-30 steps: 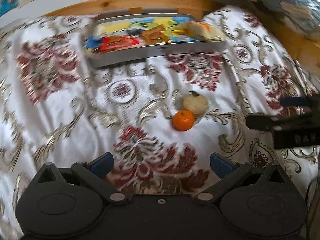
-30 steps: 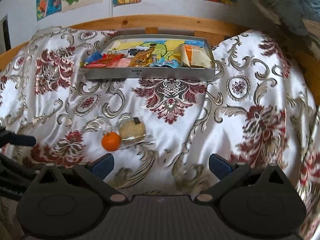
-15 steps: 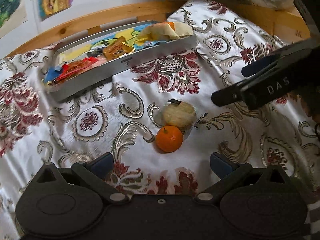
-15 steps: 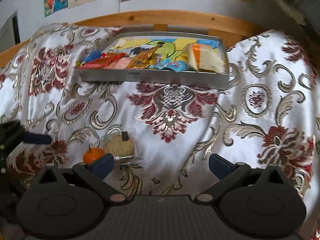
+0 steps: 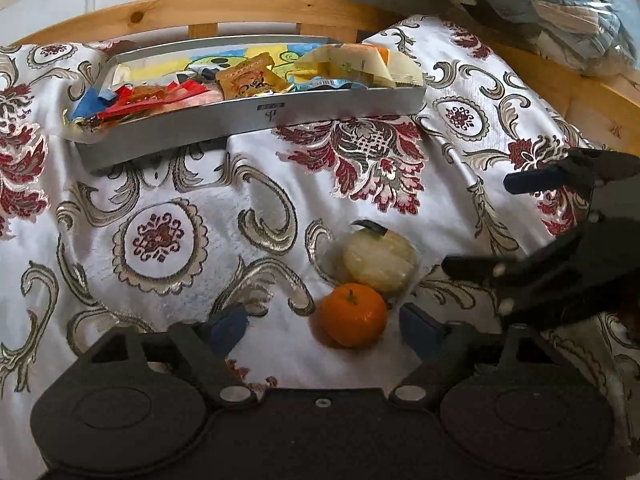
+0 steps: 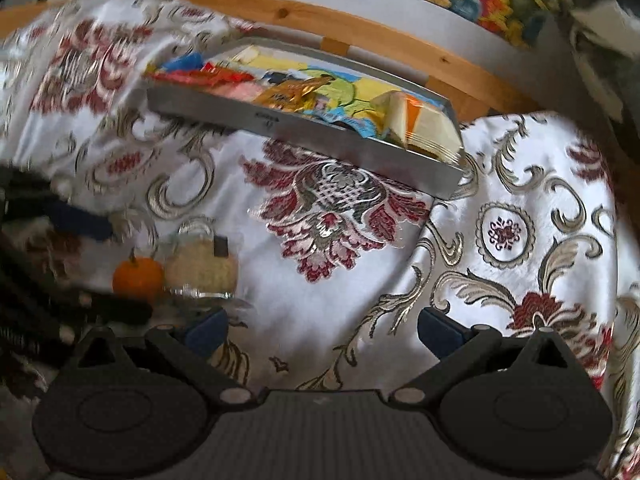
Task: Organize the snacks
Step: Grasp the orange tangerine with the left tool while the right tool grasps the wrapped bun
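Observation:
A small orange [image 5: 354, 316] lies on the patterned bedspread, touching a round pale cake in clear wrap [image 5: 380, 260] just behind it. My left gripper [image 5: 324, 328] is open, low over the cloth, and the orange sits between its blue pads, closer to the right one. A grey metal tray [image 5: 248, 116] of mixed snack packets rests further back near the wooden rail. My right gripper [image 6: 323, 330] is open over bare cloth with nothing between its pads, to the right of the orange [image 6: 138, 276] and the cake [image 6: 202, 270]. The left gripper's fingers [image 6: 80, 218] flank the orange there.
The right gripper's fingers [image 5: 536, 178] reach in from the right edge, close to the cake. A wooden bed rail [image 5: 240, 8] runs behind the tray [image 6: 280, 124]. Bundled bedding in plastic [image 5: 560, 0] sits at the back right. Drawings hang on the wall.
My left gripper has moved forward and down, so the orange now lies between its pads. The right gripper has tilted and shifted right; its view is blurred by motion.

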A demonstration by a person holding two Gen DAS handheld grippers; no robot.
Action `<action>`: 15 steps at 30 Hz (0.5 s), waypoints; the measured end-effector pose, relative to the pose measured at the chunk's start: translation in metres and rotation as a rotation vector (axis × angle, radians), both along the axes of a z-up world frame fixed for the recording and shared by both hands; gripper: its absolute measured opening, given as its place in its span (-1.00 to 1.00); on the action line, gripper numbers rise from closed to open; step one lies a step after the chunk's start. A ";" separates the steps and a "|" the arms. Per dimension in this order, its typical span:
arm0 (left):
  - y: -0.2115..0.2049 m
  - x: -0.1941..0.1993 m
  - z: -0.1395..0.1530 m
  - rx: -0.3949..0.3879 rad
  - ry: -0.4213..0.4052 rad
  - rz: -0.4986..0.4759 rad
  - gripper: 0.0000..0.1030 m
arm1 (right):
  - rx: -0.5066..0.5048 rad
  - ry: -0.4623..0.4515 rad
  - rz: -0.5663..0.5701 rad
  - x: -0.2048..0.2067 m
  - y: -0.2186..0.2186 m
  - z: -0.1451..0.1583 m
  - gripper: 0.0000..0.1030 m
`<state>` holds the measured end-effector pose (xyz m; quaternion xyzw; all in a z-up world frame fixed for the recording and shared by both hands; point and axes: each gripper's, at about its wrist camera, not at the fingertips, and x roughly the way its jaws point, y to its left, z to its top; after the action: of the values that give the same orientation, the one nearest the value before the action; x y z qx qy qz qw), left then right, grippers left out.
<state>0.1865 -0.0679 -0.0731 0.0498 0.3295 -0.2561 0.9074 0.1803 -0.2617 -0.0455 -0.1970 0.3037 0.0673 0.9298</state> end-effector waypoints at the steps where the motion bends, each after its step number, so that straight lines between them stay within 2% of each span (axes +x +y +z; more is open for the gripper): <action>1: -0.001 0.000 0.000 0.001 -0.006 -0.004 0.46 | -0.016 0.003 0.009 -0.001 0.002 -0.002 0.99; 2: -0.002 0.000 0.000 -0.002 -0.011 -0.016 0.42 | -0.027 0.006 0.019 -0.001 0.004 -0.003 0.99; 4: -0.005 0.000 -0.001 -0.007 -0.013 -0.042 0.18 | -0.053 0.003 0.030 -0.003 0.008 -0.007 0.99; 5: -0.006 0.000 -0.001 -0.012 -0.007 -0.057 0.13 | -0.067 -0.001 0.033 -0.003 0.010 -0.008 0.99; 7: -0.006 0.001 -0.003 -0.031 0.014 -0.069 -0.10 | -0.086 -0.005 0.043 -0.005 0.013 -0.008 0.99; 9: -0.004 0.002 -0.004 -0.061 0.043 -0.058 -0.21 | -0.084 -0.002 0.054 -0.006 0.014 -0.007 0.99; 12: -0.001 0.002 -0.003 -0.067 0.048 -0.020 -0.27 | -0.078 0.000 0.071 -0.006 0.015 -0.008 0.99; 15: 0.002 0.000 0.000 -0.039 0.040 0.040 -0.28 | -0.095 -0.011 0.067 -0.007 0.017 -0.010 0.99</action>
<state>0.1866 -0.0657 -0.0728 0.0207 0.3435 -0.2454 0.9063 0.1737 -0.2448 -0.0550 -0.2514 0.2946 0.0830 0.9182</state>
